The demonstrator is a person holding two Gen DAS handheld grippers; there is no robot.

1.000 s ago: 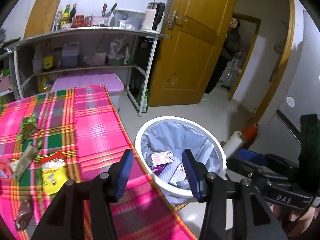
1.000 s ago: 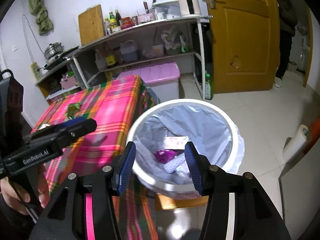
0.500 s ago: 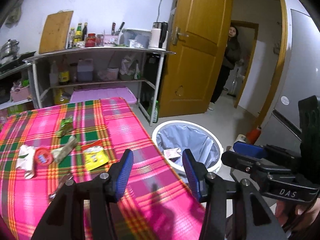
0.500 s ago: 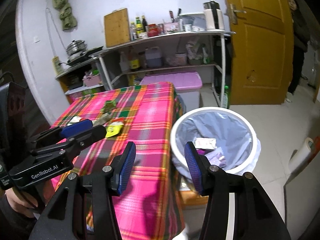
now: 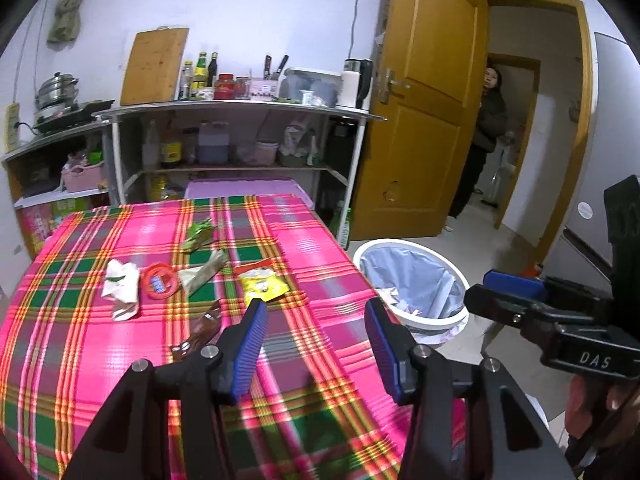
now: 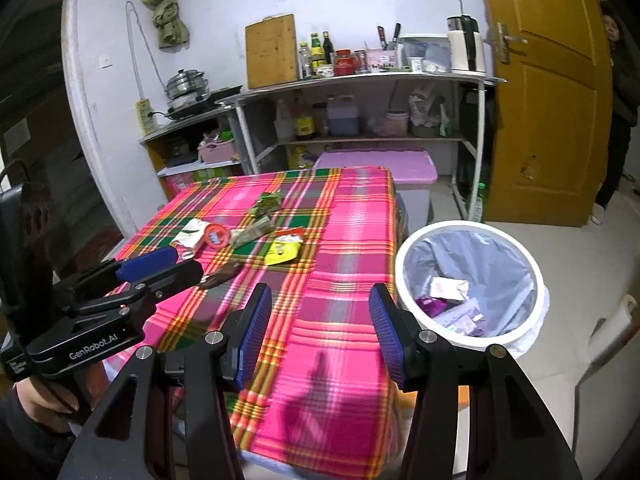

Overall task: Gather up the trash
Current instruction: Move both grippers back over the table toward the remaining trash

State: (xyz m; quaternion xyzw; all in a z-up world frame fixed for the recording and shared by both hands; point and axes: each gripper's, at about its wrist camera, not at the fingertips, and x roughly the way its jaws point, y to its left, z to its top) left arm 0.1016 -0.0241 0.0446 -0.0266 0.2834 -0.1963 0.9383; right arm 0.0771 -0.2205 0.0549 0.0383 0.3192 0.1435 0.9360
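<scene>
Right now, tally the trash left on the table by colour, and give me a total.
Green wrappers: 2
White paper wad: 1
Red lid: 1
Yellow packet: 1
Brown wrapper: 1
Total: 6

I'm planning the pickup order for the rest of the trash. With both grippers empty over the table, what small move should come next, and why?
Probably ease the left gripper forward and down to the brown wrapper, the piece nearest it on the plaid tablecloth. Its jaws stand open with nothing between them, and the lined bin waits just off the table's right edge.
</scene>
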